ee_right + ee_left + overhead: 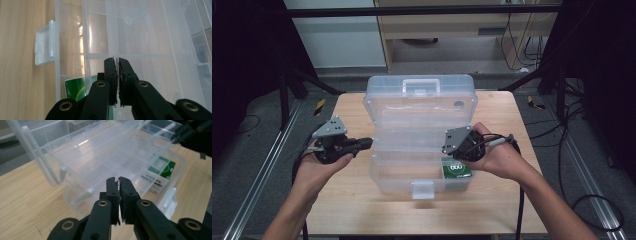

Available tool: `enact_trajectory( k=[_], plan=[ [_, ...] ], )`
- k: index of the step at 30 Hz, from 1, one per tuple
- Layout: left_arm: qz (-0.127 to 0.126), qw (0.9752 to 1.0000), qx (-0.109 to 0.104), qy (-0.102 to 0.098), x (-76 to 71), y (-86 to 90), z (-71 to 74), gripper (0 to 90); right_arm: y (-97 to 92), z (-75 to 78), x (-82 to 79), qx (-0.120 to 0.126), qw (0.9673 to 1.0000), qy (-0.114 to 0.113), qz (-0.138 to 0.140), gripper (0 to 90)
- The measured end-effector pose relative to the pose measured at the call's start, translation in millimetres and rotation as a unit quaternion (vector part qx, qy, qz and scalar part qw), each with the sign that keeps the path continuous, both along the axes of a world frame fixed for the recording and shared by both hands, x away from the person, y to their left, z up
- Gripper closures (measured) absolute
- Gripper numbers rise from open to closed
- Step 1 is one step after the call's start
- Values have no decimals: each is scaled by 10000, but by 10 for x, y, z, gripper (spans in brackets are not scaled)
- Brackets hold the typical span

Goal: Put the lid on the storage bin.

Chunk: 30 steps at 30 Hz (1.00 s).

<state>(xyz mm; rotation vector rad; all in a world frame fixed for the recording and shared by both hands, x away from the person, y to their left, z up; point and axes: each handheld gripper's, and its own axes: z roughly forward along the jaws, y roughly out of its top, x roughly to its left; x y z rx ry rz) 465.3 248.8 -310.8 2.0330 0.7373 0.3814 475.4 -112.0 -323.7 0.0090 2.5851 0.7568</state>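
Note:
A clear plastic organiser box point(377, 172) lies open on the wooden table, its lid point(419, 102) tilted back with a handle on top. A green and white packet point(456, 169) lies in the box's front right compartment, also visible as the packet point(160, 171) and the packet point(76, 88). My left gripper point(368, 142) is shut with nothing between its jaws, just off the box's left wall; its tips point(118, 180) point at the box. My right gripper point(450, 150) is shut and empty, hovering over the box's right side just above the packet; its tips point(115, 60) hang over the compartments.
The box's white front latch point(422, 189) sticks out toward me, and the same latch point(45, 45) appears beside bare wood. The table point(492, 200) has free room in front and at both sides. Beyond it are dark frame legs, floor cables and a cabinet.

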Motion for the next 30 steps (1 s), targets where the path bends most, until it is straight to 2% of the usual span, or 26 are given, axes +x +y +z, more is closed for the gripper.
enact_trajectory(
  k=[3, 6, 7, 13, 30],
  plan=[
    [145, 9998, -82, 47, 101, 35, 16, 893, 1, -2, -4, 2, 10000, -7, 2, 864],
    [268, 9987, -394, 164, 209, 86, 44, 897, 2, -4, -10, -8, 10000, -27, -11, 863],
    [304, 9984, -431, 188, 249, 104, 58, 897, 2, -5, -12, -6, 10000, -24, -13, 863],
    [539, 9974, -411, 255, 435, 149, 98, 899, -4, -18, -26, 6, 10000, -26, -4, 863],
    [553, 9963, -606, 272, 451, 105, 107, 899, -6, -83, -106, -5, 10000, -38, 34, 861]
  ],
)
